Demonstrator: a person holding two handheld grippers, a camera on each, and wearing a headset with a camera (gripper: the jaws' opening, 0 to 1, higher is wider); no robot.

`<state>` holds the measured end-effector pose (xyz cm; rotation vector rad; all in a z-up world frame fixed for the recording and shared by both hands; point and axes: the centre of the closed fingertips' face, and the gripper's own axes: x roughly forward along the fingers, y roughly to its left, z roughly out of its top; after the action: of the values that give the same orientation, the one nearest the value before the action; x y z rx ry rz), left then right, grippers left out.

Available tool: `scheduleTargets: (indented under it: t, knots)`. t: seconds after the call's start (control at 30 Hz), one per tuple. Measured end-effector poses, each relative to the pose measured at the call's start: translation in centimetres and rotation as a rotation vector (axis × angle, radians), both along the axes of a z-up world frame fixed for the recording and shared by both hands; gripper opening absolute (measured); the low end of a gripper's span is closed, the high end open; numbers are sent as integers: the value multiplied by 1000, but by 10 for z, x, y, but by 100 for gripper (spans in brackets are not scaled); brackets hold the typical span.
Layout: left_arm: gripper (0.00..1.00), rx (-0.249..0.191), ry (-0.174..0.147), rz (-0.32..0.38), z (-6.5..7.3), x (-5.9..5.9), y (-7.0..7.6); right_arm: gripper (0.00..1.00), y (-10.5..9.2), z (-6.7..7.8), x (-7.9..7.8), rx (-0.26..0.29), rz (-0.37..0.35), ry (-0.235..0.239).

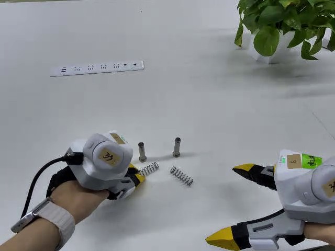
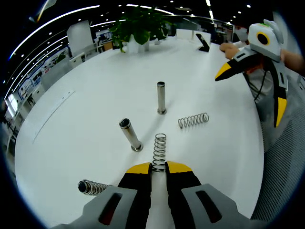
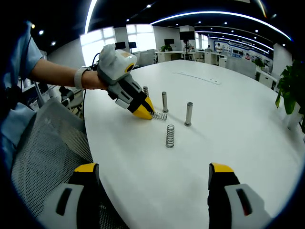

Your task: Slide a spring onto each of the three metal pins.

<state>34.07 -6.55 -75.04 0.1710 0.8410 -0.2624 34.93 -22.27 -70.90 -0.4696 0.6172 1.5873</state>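
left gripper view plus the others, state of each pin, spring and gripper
left gripper: shut on the held spring's end
held spring: gripped by one end, on no pin
loose spring: lying on its side, free
middle pin: upright, bare
far pin: upright, bare
near pin: fitted spring already on it
right gripper: open, empty

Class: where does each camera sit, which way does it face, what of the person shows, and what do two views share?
Head view: on the headset, facing forward and down at the table; left gripper, right gripper and a hand show.
Left gripper view: on the left gripper, facing along its fingers, shut on a spring, toward two pins.
Right gripper view: on the right gripper, facing the left gripper past open fingers; a forearm shows.
Shared: the loose spring.
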Motion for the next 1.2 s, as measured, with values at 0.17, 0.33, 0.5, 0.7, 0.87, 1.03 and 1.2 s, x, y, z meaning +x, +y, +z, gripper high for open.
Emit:
scheduleTargets:
  t: [0.17,0.33,0.5,0.7,0.87,1.03,1.2]
  knots:
    - [11,-2,-18,22,0,0,-2,96,2,1,-2,5,4,3]
    - [10,-29,-48,31,0,0,-4,95,5,3,-5,10,14,2]
    - [10,-94,-64,57,2,-8,-6,94,8,4,-9,17,17,15]
    - [10,-167,-82,80,7,-22,-9,91,14,8,-15,35,26,27]
    - [10,-232,-131,51,22,-35,-20,89,21,12,-18,59,31,45]
    - [10,-262,-159,10,34,-53,-30,86,28,17,-22,73,54,51]
    - [10,-269,-189,-4,42,-65,-36,83,36,22,-28,84,77,69]
